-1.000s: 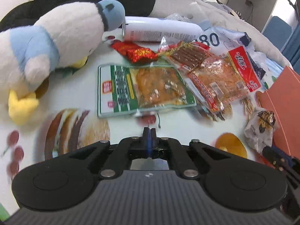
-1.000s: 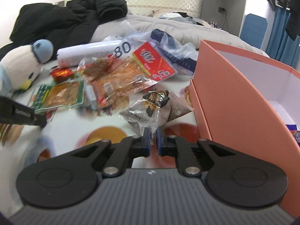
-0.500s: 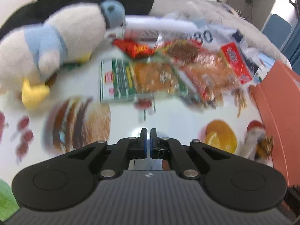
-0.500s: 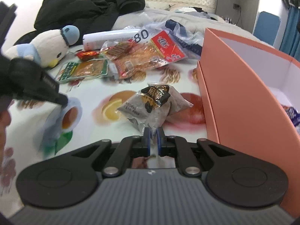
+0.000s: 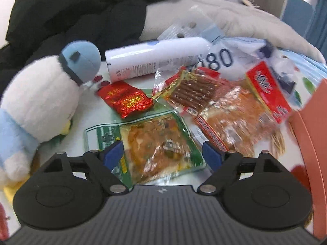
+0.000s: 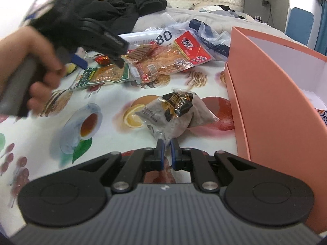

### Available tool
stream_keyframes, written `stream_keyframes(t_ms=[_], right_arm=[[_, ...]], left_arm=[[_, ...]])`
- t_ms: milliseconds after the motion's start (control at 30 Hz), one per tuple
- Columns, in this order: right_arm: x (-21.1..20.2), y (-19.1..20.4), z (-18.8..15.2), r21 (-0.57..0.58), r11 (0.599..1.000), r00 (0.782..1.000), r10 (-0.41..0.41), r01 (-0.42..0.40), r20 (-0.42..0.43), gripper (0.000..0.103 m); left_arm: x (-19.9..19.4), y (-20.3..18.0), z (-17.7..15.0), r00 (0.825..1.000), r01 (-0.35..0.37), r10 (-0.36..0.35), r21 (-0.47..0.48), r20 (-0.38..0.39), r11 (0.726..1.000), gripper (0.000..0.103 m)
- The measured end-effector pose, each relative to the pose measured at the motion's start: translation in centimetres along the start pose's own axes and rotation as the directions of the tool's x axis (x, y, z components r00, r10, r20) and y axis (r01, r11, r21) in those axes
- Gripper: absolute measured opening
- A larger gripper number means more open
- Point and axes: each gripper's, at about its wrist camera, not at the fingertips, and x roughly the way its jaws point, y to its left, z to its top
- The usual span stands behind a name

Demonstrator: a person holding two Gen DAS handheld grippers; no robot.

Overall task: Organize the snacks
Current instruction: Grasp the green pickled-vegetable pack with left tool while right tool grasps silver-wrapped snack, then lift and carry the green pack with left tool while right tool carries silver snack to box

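Snacks lie scattered over a fruit-printed tablecloth (image 6: 51, 163). Nearest, the right gripper (image 6: 166, 153) has its fingers pinched nearly together on the corner of a grey snack bag (image 6: 173, 112), which rests on the cloth just at 12 o'clock of the tips, beside the wall of an orange box (image 6: 265, 94) at 3 o'clock. The left gripper (image 5: 163, 155) has its jaws spread wide, one blue pad either side of a green snack packet (image 5: 155, 143) that lies flat between them; whether the pads touch it cannot be told. Beyond, at 1 o'clock, sits an orange-red snack packet (image 5: 241, 118), partly overlapped by a brown-stick snack packet (image 5: 192, 91); a red foil packet (image 5: 126, 100) lies at 11 o'clock. A plush penguin (image 5: 40, 102) stands at 9 o'clock. Farthest, a white tube (image 5: 155, 59) lies across, with a black jacket (image 5: 81, 16) behind it.
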Motion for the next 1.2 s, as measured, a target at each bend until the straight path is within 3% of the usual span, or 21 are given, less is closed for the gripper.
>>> stream_keyframes(t_ms=[67, 133, 267, 600, 800, 1200], right_arm=[[0.1, 0.0, 0.0, 0.000, 1.000, 1.000, 0.006, -0.006, -0.003, 0.010], [0.1, 0.0, 0.0, -0.001, 1.000, 1.000, 0.010, -0.010, -0.002, 0.010], [-0.1, 0.1, 0.0, -0.010, 1.000, 1.000, 0.012, -0.012, -0.001, 0.010], [-1.1, 0.3, -0.3, -0.035, 0.999, 1.000, 0.013, -0.013, -0.003, 0.010], [-2.3, 0.9, -0.9, -0.071, 0.997, 1.000, 0.026, -0.027, -0.015, 0.010], [-5.7, 0.9, -3.1, -0.121, 0.989, 0.995, 0.075, -0.083, -0.067, 0.010]], left_arm=[[1.4, 0.2, 0.5, 0.998, 0.039, -0.041, -0.062, -0.041, 0.997, 0.087], [2.7, 0.1, 0.6, 0.997, -0.023, 0.016, -0.096, -0.078, 0.995, 0.089], [3.5, -0.7, 0.8, 0.994, -0.070, 0.065, -0.056, -0.093, 0.996, 0.089], [1.9, -0.2, -0.2, 0.992, -0.089, 0.083, -0.057, -0.100, 0.994, 0.063], [-0.7, 0.2, -3.2, 0.991, -0.090, 0.087, -0.030, -0.100, 0.995, 0.059], [-9.0, 2.4, -11.9, 0.994, -0.063, 0.054, -0.087, -0.096, 0.994, 0.056]])
